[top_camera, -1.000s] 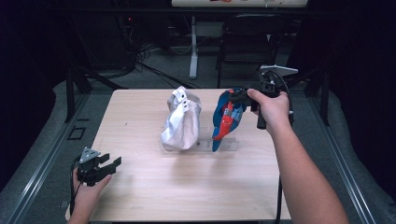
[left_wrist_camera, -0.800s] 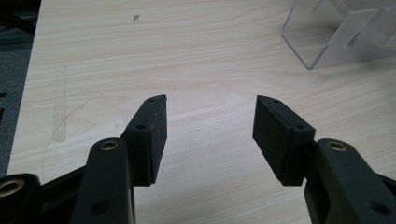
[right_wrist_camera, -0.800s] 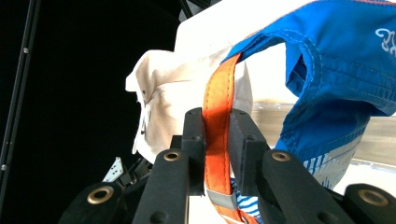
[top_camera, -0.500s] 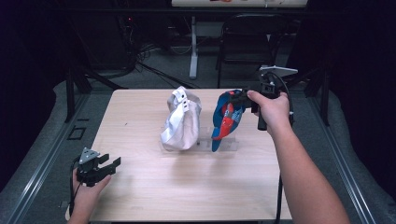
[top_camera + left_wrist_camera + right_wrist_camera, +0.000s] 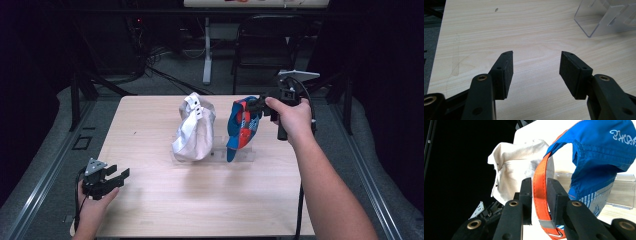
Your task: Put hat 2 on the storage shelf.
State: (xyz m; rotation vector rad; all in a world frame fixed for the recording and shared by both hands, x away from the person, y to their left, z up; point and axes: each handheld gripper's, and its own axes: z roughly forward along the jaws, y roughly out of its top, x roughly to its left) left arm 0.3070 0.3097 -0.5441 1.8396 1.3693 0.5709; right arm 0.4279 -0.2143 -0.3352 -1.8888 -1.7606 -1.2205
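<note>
High view, table (image 5: 165, 210): a pale wooden top is shown, with dark floor on every side and a black chair (image 5: 265, 45) beyond the far edge.
Left gripper (image 5: 106, 181): held low near the front left corner of the table, close to the left edge; its jaws are seen set wide apart, with nothing between them, in the left gripper view (image 5: 536, 70).
Open room, left: bare wood is seen between the left gripper and the clear stand (image 5: 604, 18), which lies well apart from it toward the middle.
Right gripper (image 5: 256, 106): held above the far right part of the table; in the right gripper view (image 5: 539, 192) its jaws are pressed together on the orange strap (image 5: 539, 195).
Blue cap (image 5: 240, 127): hung upright from the right gripper by its strap, over the right end of the clear stand (image 5: 235, 156); whether it touches the stand cannot be told.
White cap (image 5: 194, 130): stood upright on the left part of the stand, just beside the blue cap.
Open room, front: the near half of the table is left bare between the two forearms.
Clear stand, contents: no item can be made out in its slots from the left gripper view.
</note>
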